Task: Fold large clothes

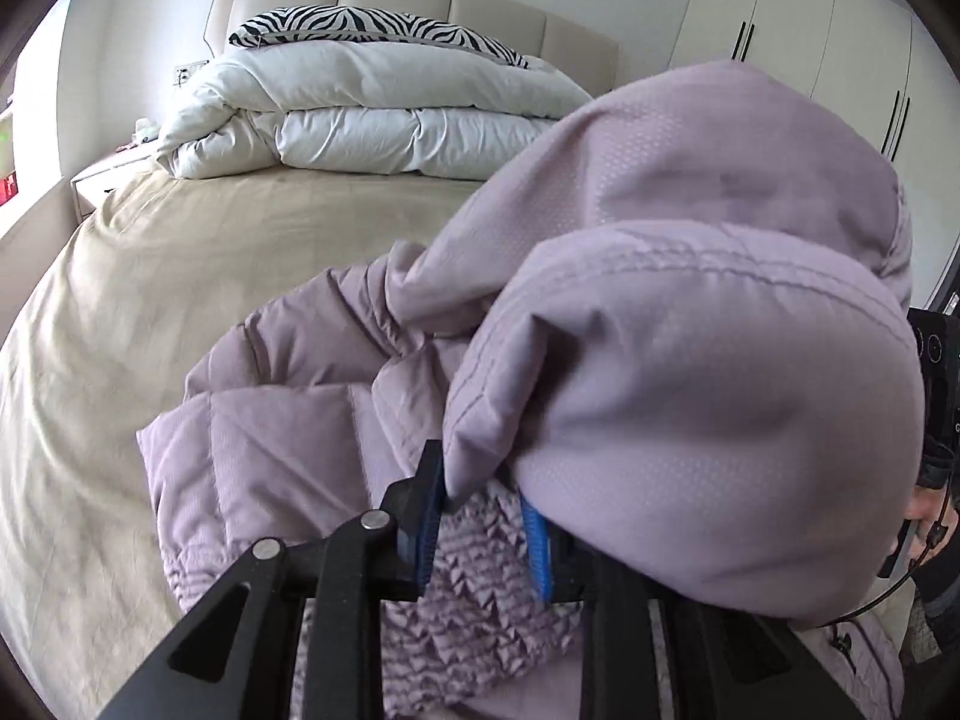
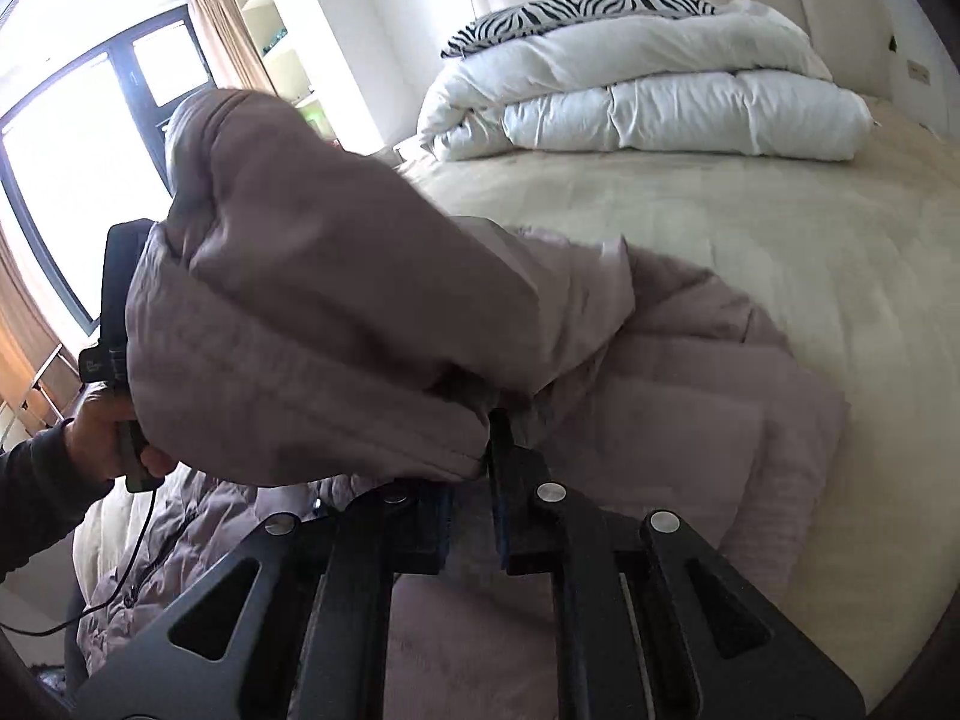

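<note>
**Puffy jacket lifted by both grippers over the bed**

The lilac padded jacket [image 1: 660, 312] hangs partly in the air and partly on the beige sheet of the bed [image 1: 180, 276], at the near end, well apart from the folded white duvet [image 1: 372, 114] and zebra pillow [image 1: 372, 24] by the headboard.

The left gripper [image 1: 480, 531] has its blue-padded jaws pinched on a fold near the gathered, elastic-looking cuff or hem band, with the smooth outer shell bulging over the top. The right gripper [image 2: 474, 474] has its jaws drawn nearly together on an edge of the same jacket [image 2: 360, 324], whose bulk drapes to its left.

Judging from the quilting, the garment is light for its volume, soft and springy: it will balloon, trap air and try to unfold itself. The shell looks sleek, so a thin pinch may slide out. Stitched seams, the hem band and the cuffs look like the surest places to hold, since they are firmer and less slippery than the open padded panels. Folds will likely need pressing flat to stay. A person's hand [image 2: 114, 444] on the left gripper's handle shows in the right wrist view.
</note>
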Demonstrator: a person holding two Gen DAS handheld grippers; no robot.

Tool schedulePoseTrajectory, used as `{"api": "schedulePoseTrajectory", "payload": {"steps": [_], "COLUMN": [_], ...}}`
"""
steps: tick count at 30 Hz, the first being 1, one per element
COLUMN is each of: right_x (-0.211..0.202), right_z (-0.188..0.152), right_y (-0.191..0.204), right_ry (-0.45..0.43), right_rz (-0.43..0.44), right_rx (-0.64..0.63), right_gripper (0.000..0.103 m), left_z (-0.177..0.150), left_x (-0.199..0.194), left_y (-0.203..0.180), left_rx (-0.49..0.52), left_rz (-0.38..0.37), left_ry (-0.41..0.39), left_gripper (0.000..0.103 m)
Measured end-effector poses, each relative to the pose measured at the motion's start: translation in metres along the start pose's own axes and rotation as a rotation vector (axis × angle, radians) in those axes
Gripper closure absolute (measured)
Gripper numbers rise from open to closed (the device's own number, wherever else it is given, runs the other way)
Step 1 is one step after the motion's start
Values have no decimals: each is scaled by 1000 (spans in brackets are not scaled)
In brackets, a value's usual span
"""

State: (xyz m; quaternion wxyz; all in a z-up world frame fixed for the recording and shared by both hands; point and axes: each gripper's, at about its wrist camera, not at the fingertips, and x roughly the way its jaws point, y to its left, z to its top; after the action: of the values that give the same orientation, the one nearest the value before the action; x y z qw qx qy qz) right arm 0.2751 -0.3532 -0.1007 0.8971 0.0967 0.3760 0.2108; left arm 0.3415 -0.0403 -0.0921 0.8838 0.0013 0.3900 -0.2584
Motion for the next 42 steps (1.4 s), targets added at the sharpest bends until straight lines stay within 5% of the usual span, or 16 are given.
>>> {"api": "schedulePoseTrajectory", "payload": {"steps": [2,5,8,11,12,13,14,18,20,23,25,28,31,33,37,42], "right_x": [-5,-26,-52,-71,-71,-68,-64,-49,-27,10,33,63,76,85,93,51], "right_z": [-31,-65,-77,-70,-59,-51,-40,-15,-10,-17,-22,-20,-10,-4,0,15], "right_y": [-4,-10,-8,4,11,17,23,25,22,4,-15,-32,-27,-31,-45,-38], "right_ry": [41,40,6,-50,-55,-61,-78,-157,-91,10,68,110,110,103,109,53], "right_rz": [-33,-70,-94,-14,26,68,107,263,300,245,179,101,-88,-153,-126,16], "right_rx": [59,125,154,184,193,206,230,377,439,506,551,534,422,375,406,429], "right_gripper": [92,92,91,83,69,35,20,13,14,33,64,79,103,103,103,97], "left_z": [-22,-46,-43,-9,4,20,33,73,74,47,26,1,3,8,10,10], "left_x": [-14,-41,-74,-92,-96,-98,-99,-67,-28,13,28,50,63,77,87,43], "left_y": [4,14,19,4,-4,-14,-24,-49,-46,-30,-20,-7,-15,-16,-14,-16], "left_rx": [-19,-26,-38,-19,-7,9,24,72,75,31,-3,-73,-56,-50,-37,-83], "left_rz": [13,78,125,106,85,65,53,48,81,117,126,110,150,153,147,175], "left_ry": [48,95,35,-65,-104,-144,-177,-167,-49,67,89,111,99,107,105,56], "left_gripper": [57,52,51,45,44,41,39,32,34,40,39,37,35,32,30,32]}}
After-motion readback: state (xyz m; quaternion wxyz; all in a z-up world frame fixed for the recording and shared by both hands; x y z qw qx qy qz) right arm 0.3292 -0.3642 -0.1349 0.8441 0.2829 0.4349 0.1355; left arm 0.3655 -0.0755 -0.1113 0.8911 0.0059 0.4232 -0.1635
